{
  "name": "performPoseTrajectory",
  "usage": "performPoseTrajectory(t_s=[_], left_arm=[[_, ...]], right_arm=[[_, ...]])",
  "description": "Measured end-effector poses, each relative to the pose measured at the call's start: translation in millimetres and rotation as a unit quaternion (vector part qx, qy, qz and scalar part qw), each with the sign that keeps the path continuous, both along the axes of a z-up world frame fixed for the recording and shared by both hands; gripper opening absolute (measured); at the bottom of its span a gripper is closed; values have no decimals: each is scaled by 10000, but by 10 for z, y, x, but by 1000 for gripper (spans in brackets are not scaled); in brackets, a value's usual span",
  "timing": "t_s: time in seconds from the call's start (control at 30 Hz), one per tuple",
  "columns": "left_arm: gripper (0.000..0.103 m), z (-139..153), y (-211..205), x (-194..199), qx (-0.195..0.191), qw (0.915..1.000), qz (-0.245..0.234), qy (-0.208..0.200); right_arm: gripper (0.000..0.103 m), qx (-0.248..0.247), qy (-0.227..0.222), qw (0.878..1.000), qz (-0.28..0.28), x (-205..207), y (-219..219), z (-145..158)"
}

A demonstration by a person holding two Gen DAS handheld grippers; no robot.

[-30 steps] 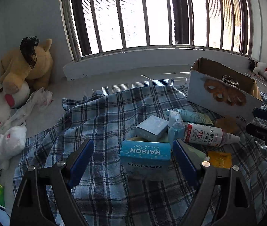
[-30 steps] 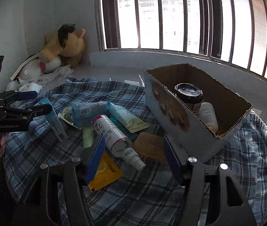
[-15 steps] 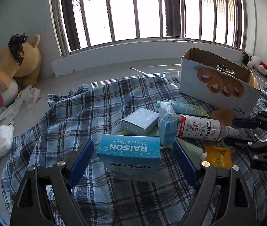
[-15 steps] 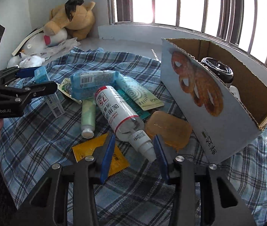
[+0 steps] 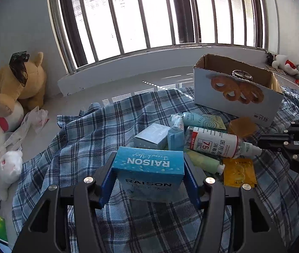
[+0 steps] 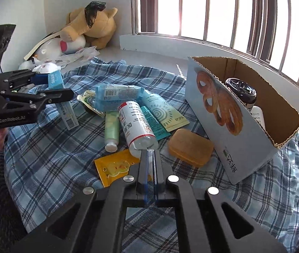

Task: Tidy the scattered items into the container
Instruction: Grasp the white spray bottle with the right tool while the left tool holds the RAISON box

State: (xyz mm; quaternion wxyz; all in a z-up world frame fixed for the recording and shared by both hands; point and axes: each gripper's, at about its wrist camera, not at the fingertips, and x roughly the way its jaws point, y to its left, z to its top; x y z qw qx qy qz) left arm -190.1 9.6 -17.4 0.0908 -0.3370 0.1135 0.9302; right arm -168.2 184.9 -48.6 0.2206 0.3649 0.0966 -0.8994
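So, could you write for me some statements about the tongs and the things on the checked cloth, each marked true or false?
1. The left tongs have the blue RAISON box between them. True: they have just been closing, and the pads now lie against its sides.
2. The cardboard box is empty. False: a dark-lidded jar and a white bottle are inside.
3. The right tongs stand wide open. False: they are shut, at the nozzle end of the spray bottle.
4. The yellow sachet lies on the checked cloth. True.
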Motion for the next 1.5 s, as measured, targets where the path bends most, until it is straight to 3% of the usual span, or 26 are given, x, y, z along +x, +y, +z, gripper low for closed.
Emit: performPoseTrajectory(t_s=[0.2, 0.27, 0.33, 0.37, 0.43, 0.5, 0.57, 0.63, 0.7, 0.97, 1.23, 1.3, 1.5], left_arm=[[60, 75, 10, 28, 156, 9998, -108, -87], [60, 78, 14, 35, 220, 9996, -131, -132], [60, 77, 17, 39, 219, 9996, -122, -144], [60, 77, 18, 40, 212, 9996, -116, -149], [60, 78, 18, 41, 211, 9996, -109, -161], [60, 83, 15, 38, 219, 9996, -103, -164], [60, 96, -3, 30, 291, 9994, -77, -161], [60, 114, -20, 13, 365, 9992, -47, -158], [60, 119, -17, -7, 338, 9993, -14, -138], [60, 6, -31, -16, 175, 9995, 29, -250], [60, -52, -36, 3, 117, 9994, 2, -339], [60, -70, -14, 7, 106, 9993, -27, -351], [60, -135, 61, -7, -1, 9994, -61, -337]], right_arm=[[4, -77, -190, 9996, 172, -103, 40, -77], [20, -275, -389, 9983, 335, -121, 53, -88], [57, -286, -374, 9979, 434, -105, 23, -110], [58, -161, -278, 9986, 429, -92, -9, -121], [57, 190, -96, 9991, 372, -88, -83, -153], [55, 227, -154, 9988, 415, -112, -102, -191], [45, 232, -229, 9985, 433, -124, -116, -221], [27, 305, -255, 9981, 461, -121, -130, -249], [21, 318, -253, 9981, 464, -110, -125, -256], [19, 87, 87, 9983, 578, 90, -137, -70], [20, 365, -228, 9980, 459, -7, -214, -229], [20, 430, -138, 9979, 467, -9, -243, -234], [20, 305, -195, 9983, 458, -61, -224, -224]])
